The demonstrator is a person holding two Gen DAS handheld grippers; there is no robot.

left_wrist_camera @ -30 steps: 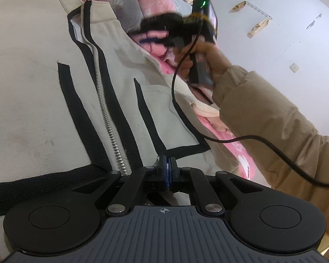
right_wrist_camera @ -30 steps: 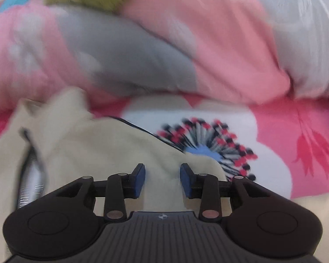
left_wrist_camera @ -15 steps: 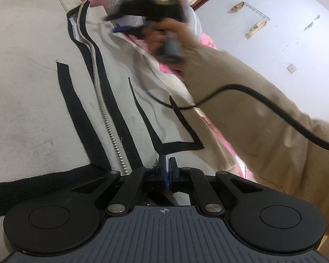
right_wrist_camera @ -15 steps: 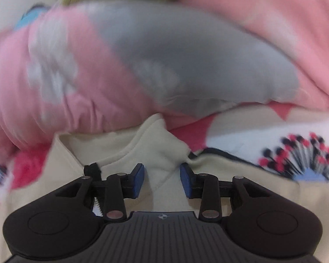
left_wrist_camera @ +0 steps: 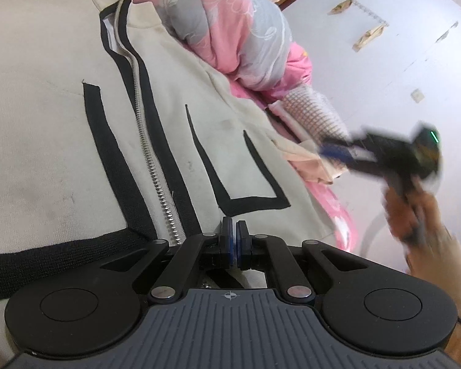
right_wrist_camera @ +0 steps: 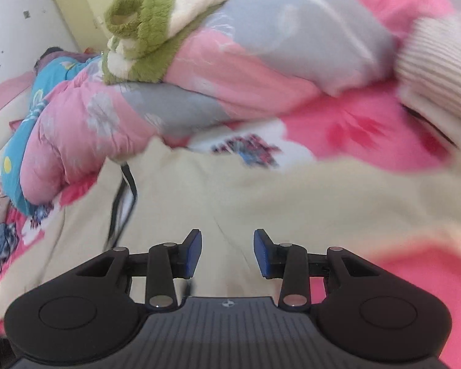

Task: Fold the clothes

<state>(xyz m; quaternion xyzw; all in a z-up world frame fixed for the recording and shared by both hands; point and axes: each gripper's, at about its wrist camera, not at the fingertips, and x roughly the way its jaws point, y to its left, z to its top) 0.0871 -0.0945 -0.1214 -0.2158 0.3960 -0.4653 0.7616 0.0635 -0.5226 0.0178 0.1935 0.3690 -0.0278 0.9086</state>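
Cream jacket [left_wrist_camera: 61, 141] is lying zipped and spread flat on the pink floral bed sheet [right_wrist_camera: 362, 129], collar toward the bunched quilt [right_wrist_camera: 261, 49]. We are pinching its black hem with the left gripper [left_wrist_camera: 233, 240], jaws closed. We are hovering the right gripper [right_wrist_camera: 227, 250] above the cloth, jaws parted, gripping nothing.

No readable text, brand or no. in either view. Only mark was a small crosshair logo, no letters, on the ribbed grey body of the left gripper [left_wrist_camera: 233, 244] and likewise on the right gripper [right_wrist_camera: 227, 253]. Jacket [left_wrist_camera: 61, 141] carried no print.
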